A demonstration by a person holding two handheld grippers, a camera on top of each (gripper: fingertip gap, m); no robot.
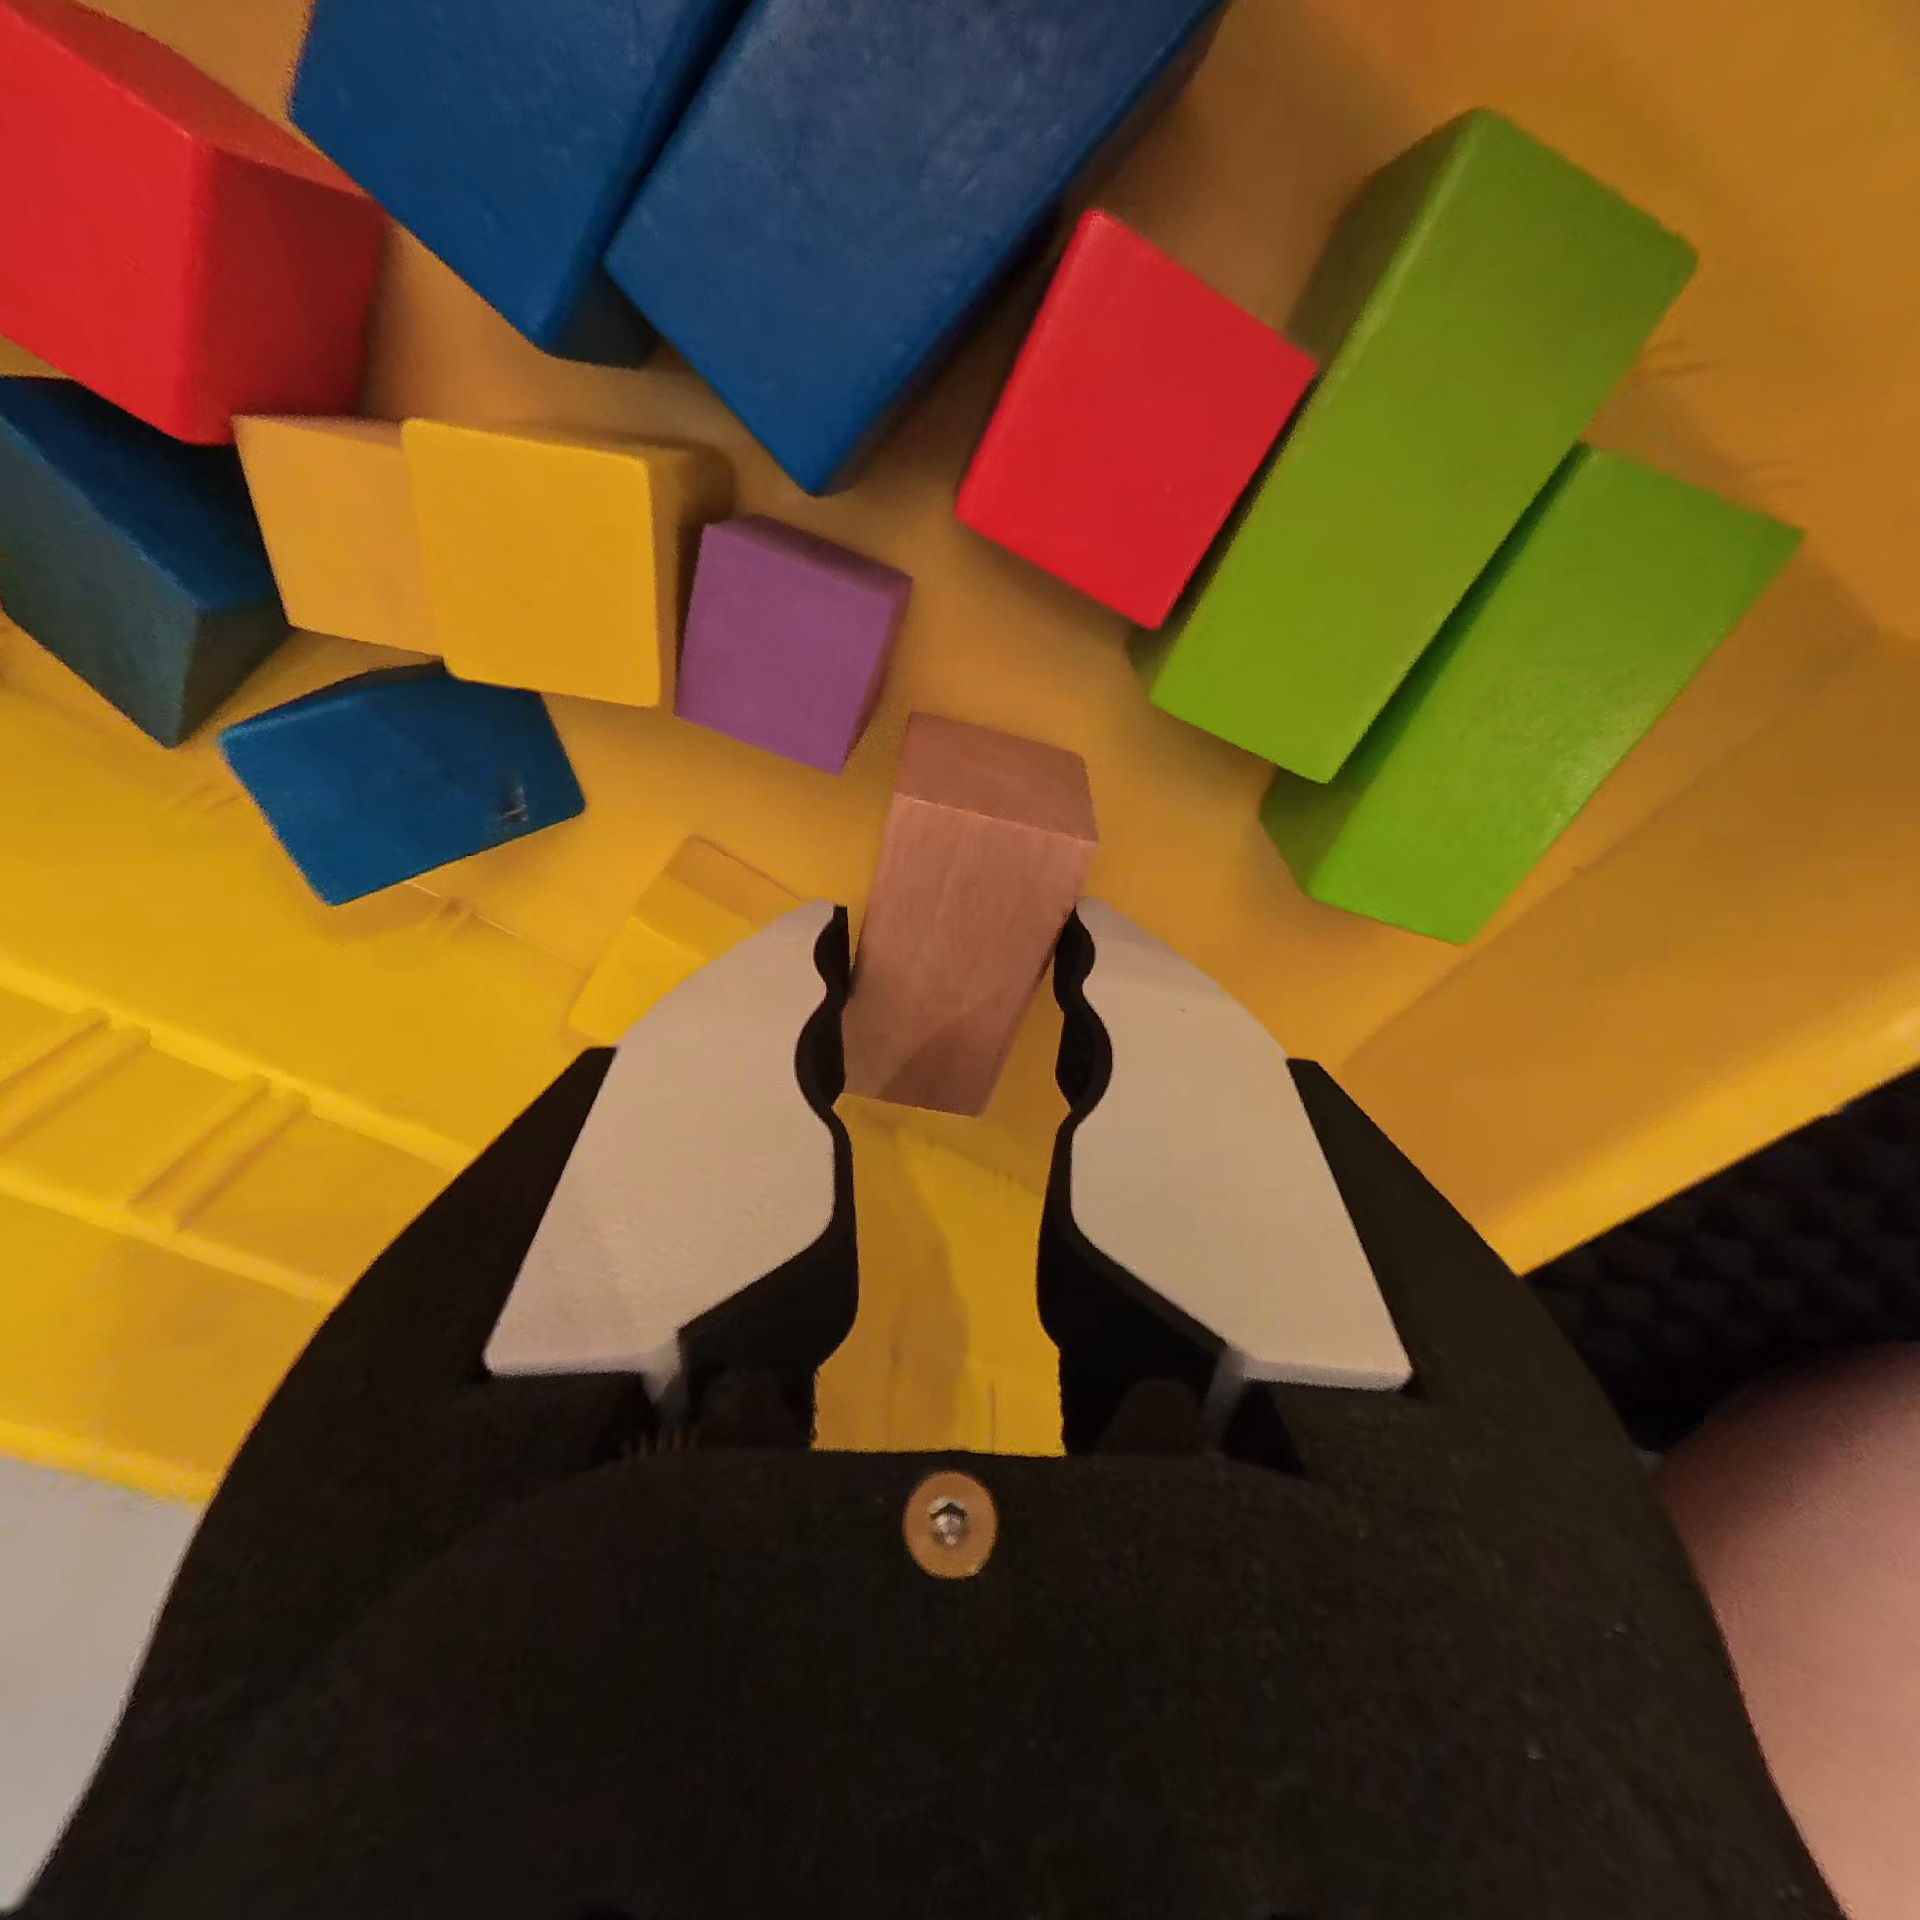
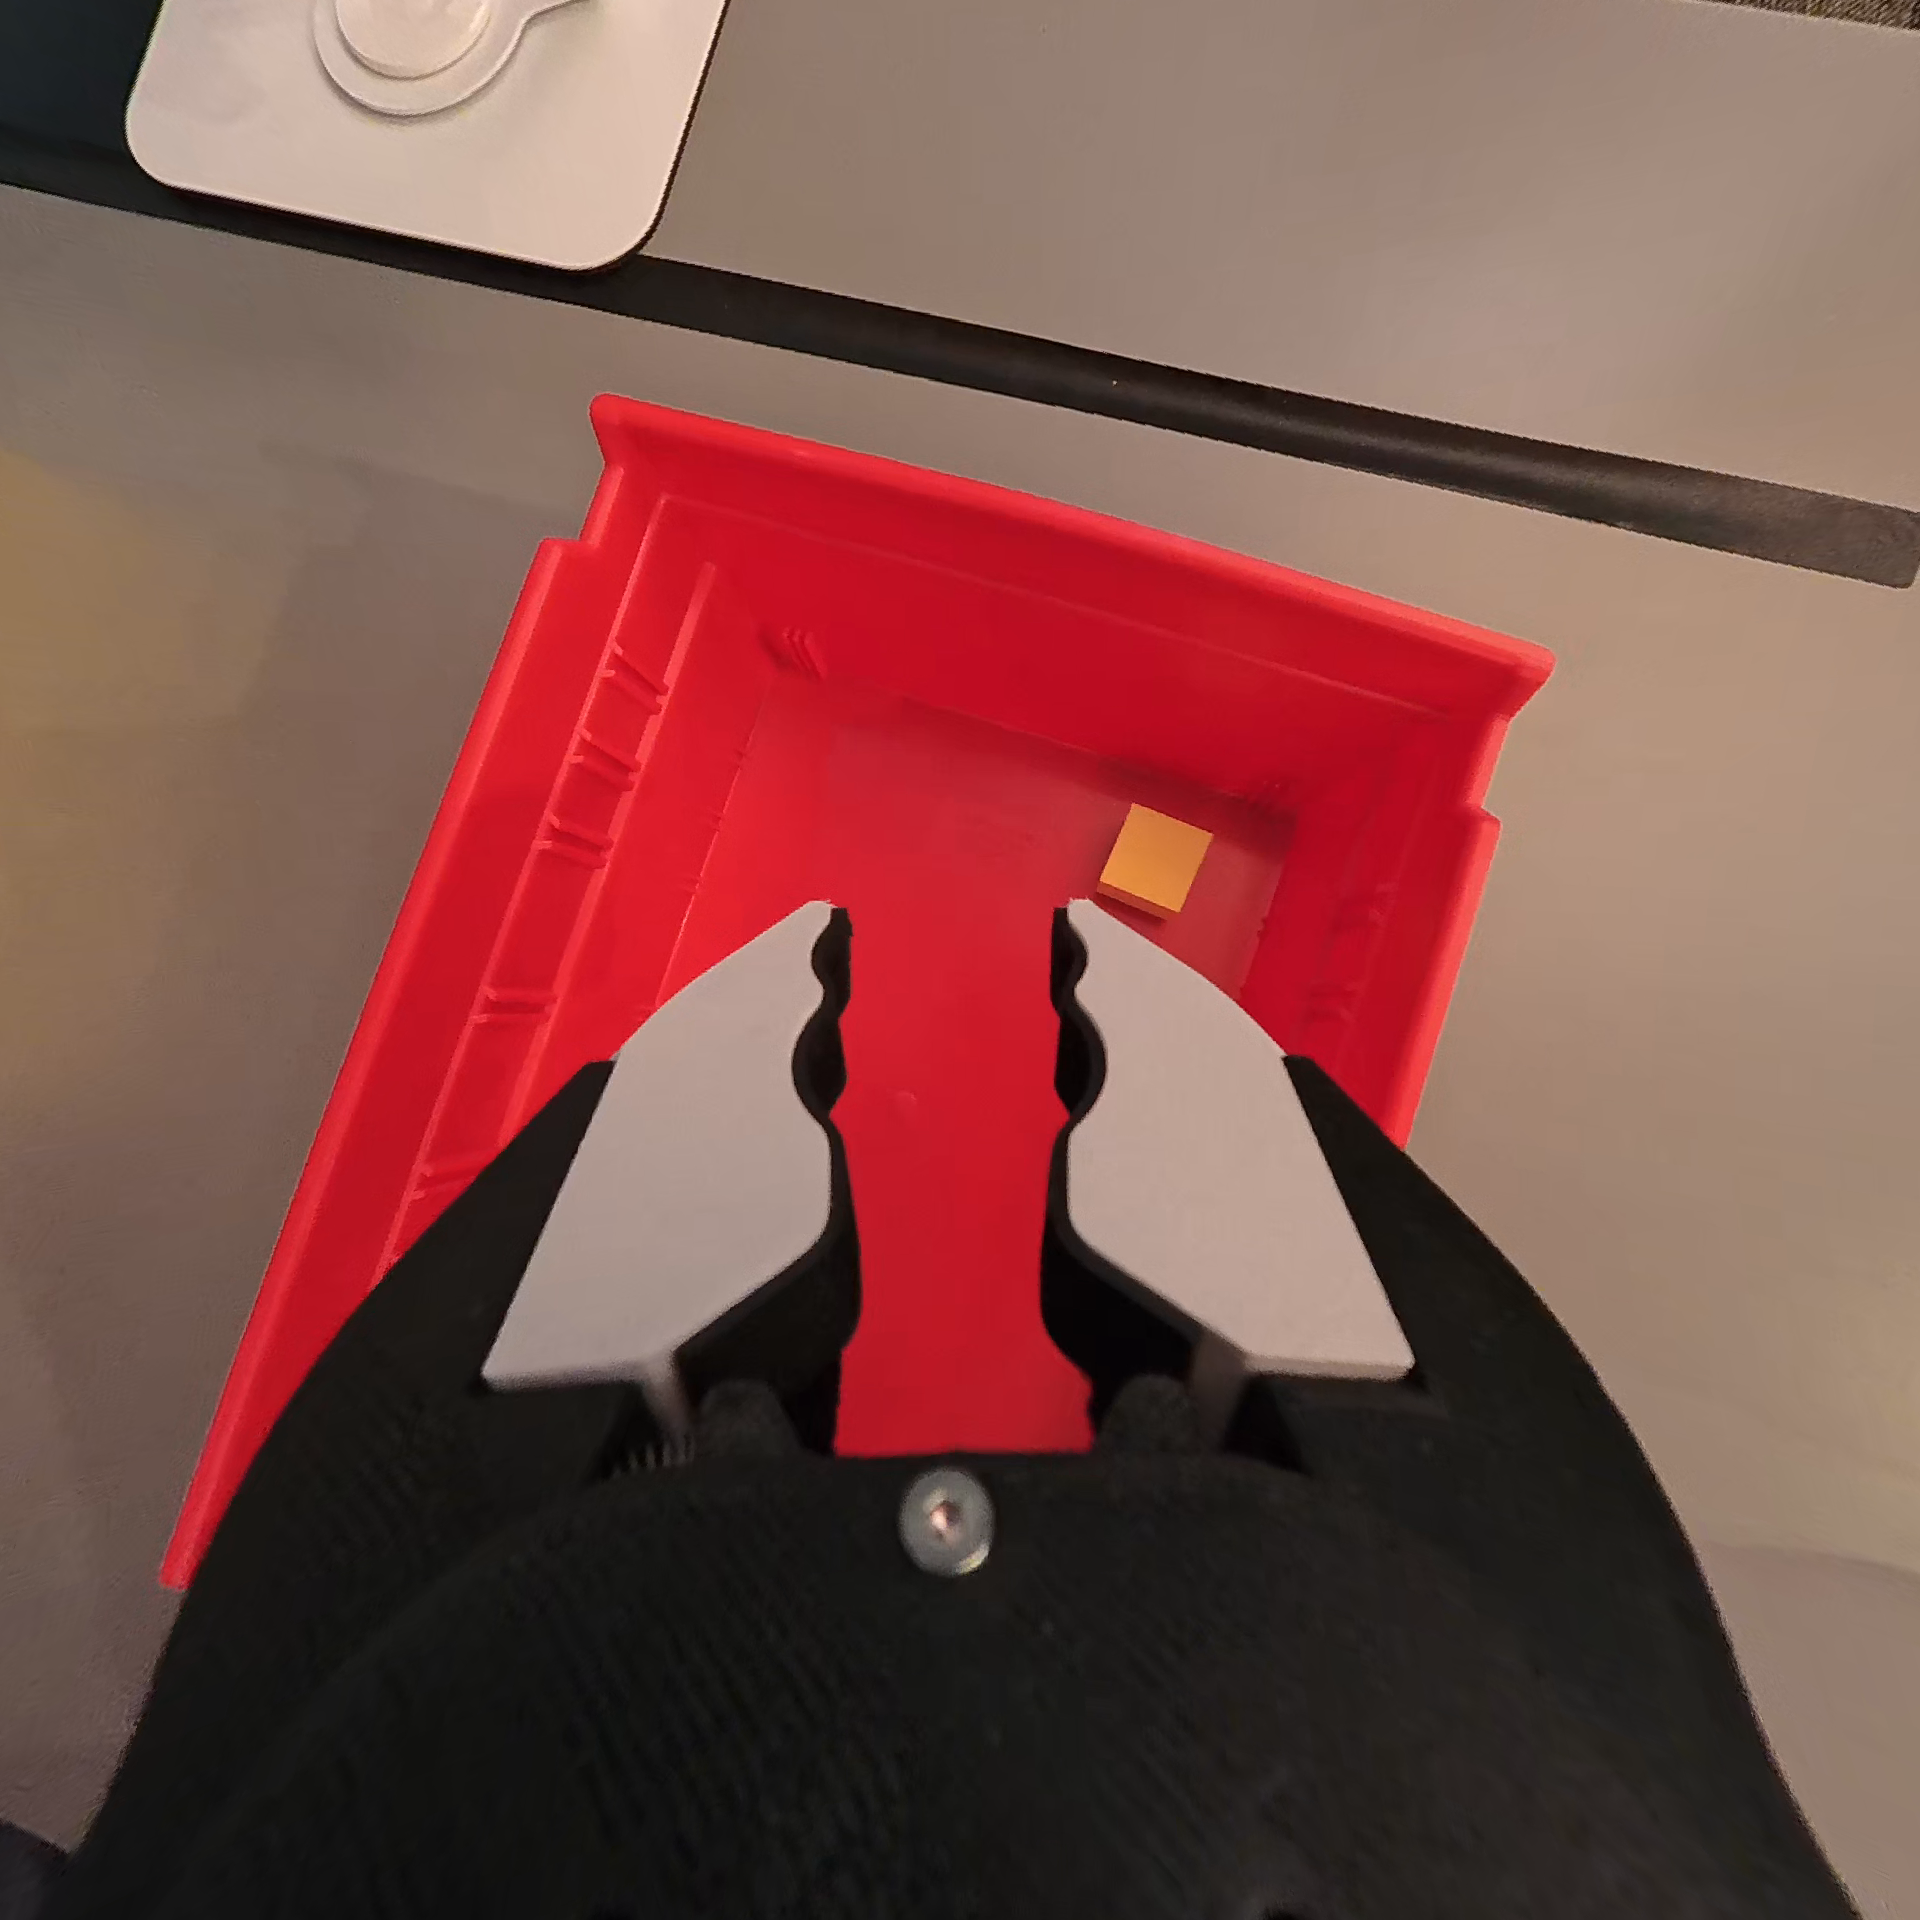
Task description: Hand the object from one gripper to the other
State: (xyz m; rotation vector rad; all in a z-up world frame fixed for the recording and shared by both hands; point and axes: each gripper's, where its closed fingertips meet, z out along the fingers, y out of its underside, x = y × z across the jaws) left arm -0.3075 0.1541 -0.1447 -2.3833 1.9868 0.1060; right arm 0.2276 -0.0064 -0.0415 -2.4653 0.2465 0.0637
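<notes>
While pointing down into a yellow bin (image 1: pixel 208 1195), the left gripper (image 1: pixel 954 914) is pinching a plain wooden block (image 1: pixel 971 914) between its dark fingertips (image 1: pixel 831 987), the block standing on end above the bin floor. Beyond it, coloured blocks are lying scattered: a purple block (image 1: pixel 784 644) just past the wooden one, two green blocks (image 1: pixel 1434 447) lying side by side to the right, a red block (image 1: pixel 1132 416) touching the nearer green one, and blue blocks (image 1: pixel 831 229) farther off. In the right wrist view, the right gripper (image 2: pixel 951 914) is hanging with its jaws spread and nothing between them over a red bin (image 2: pixel 1039 582), which is resting on a grey table (image 2: pixel 1558 260). A small orange block (image 2: pixel 1153 857) is lying near the bin's far right corner.
</notes>
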